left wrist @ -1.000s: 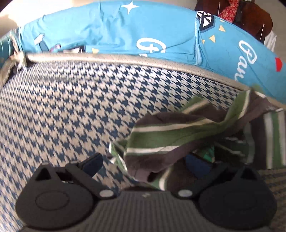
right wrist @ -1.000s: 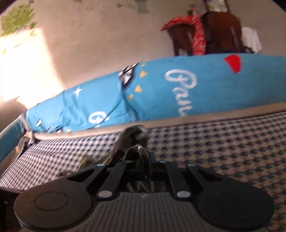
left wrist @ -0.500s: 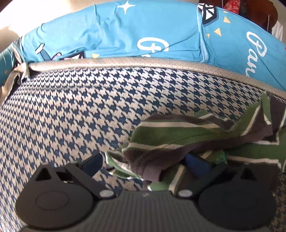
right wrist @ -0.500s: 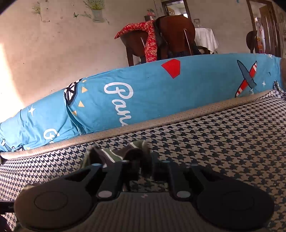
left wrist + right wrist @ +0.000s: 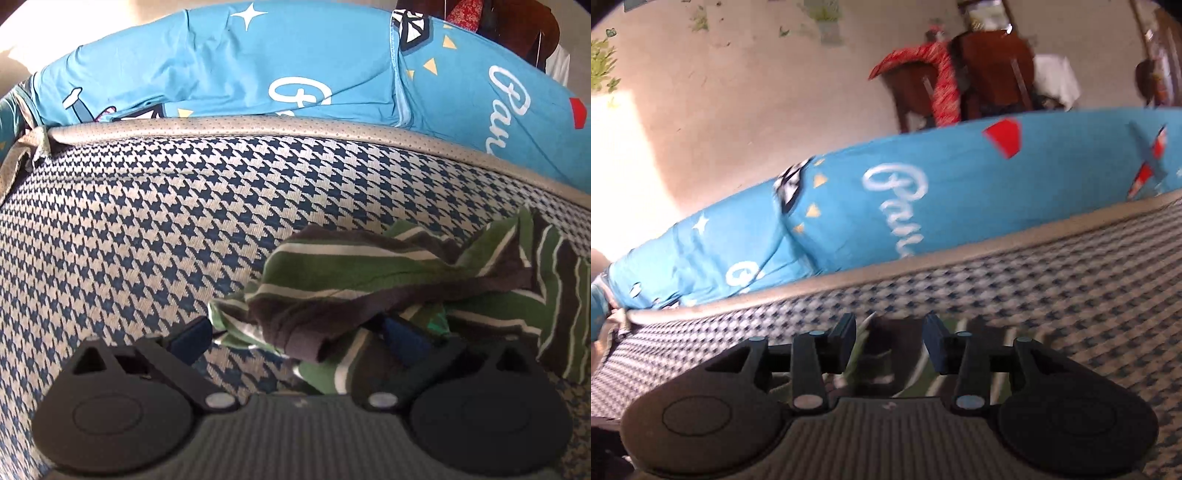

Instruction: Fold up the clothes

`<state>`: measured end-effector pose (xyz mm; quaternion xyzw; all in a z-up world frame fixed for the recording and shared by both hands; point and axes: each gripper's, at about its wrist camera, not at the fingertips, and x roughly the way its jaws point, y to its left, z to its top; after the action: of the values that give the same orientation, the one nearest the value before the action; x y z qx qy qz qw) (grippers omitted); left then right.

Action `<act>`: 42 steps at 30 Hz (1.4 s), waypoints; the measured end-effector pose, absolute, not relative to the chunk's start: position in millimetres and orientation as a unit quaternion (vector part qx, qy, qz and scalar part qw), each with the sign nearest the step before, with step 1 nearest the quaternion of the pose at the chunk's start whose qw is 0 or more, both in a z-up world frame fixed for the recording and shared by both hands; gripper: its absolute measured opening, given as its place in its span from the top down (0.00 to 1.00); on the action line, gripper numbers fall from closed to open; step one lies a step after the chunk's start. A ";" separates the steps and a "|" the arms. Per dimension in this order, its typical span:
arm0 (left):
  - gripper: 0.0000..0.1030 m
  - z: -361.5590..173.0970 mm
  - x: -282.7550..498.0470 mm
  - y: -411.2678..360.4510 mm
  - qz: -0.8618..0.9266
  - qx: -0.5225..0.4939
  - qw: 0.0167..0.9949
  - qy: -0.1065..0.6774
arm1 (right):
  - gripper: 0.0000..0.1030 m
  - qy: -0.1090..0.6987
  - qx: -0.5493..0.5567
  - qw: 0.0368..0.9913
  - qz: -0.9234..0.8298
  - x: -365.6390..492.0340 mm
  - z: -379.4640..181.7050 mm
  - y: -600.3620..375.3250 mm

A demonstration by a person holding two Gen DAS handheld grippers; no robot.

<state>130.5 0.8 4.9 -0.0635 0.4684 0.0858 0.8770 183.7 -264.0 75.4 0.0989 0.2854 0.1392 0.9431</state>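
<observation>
Both grippers' fingers stand apart, the right (image 5: 889, 341) just opening, the striped garment (image 5: 388, 291) lying loose between them.

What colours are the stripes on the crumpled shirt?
The shirt has green, dark brown-grey and thin white stripes. The left wrist view shows them best.
</observation>
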 end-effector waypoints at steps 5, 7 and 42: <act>0.00 3.9 127.9 3.8 0.079 -0.068 0.878 0.466 | 0.58 0.334 0.103 0.921 0.175 193.6 53.7 -244.1; 0.00 3.4 128.2 4.4 0.077 -0.068 0.879 0.466 | 0.58 0.344 0.100 0.917 0.177 196.7 46.5 -238.5; 0.00 -21.1 186.9 -4.3 0.163 0.009 0.883 0.441 | 0.91 0.279 0.171 0.922 0.206 239.3 57.9 -212.5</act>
<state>186.9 -4.3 -21.1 0.0095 0.4410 0.1631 0.8825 239.3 -212.5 57.9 0.1713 0.2790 0.2059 0.9222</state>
